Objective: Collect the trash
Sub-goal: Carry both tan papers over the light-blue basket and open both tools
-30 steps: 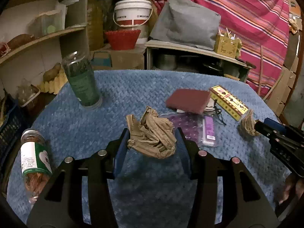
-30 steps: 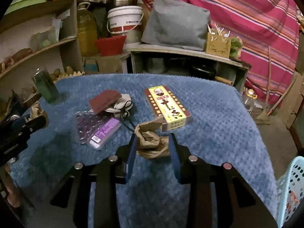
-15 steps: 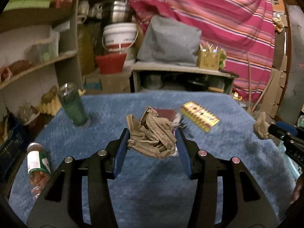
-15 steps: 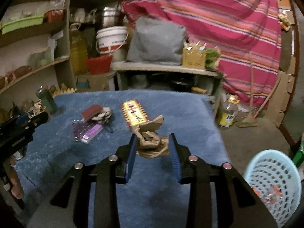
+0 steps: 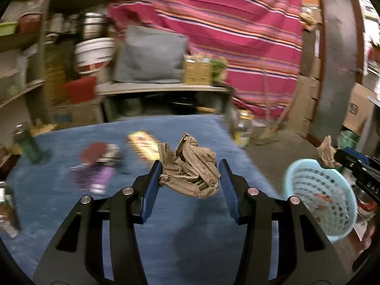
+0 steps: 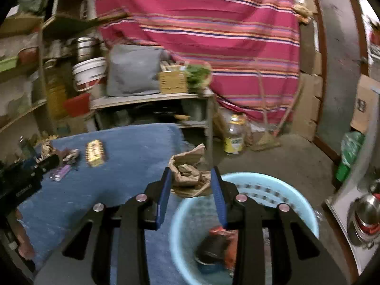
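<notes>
Crumpled brown paper wad (image 5: pixel 190 173) — pinched between the blue pads of the left gripper (image 5: pixel 190 178), held in the air above the blue quilted tablecloth (image 5: pixel 95 225).
Second crumpled brown paper piece (image 6: pixel 188 173) — clamped between the pads of the right gripper (image 6: pixel 190 178), held over the near rim of the light-blue plastic basket (image 6: pixel 296 204), at the table's edge.
Basket contents: a red wrapper and a dark lump at the bottom, blurred.
Basket position: on the floor just beside the table's right side; in the left wrist view the right gripper (image 5: pixel 342 158) shows above it with its paper.
Left on the tablecloth, well apart from both grippers: yellow printed box (image 6: pixel 95 153), purple blister pack (image 5: pixel 97 178), dark red pouch (image 5: pixel 93 148), green glass jar (image 5: pixel 29 146) — all blurred.
Background: pink striped cloth (image 6: pixel 213 35) hung behind, white bucket (image 6: pixel 89 71) on the shelving, yellow-labelled bottle (image 6: pixel 234 134) on the floor.
</notes>
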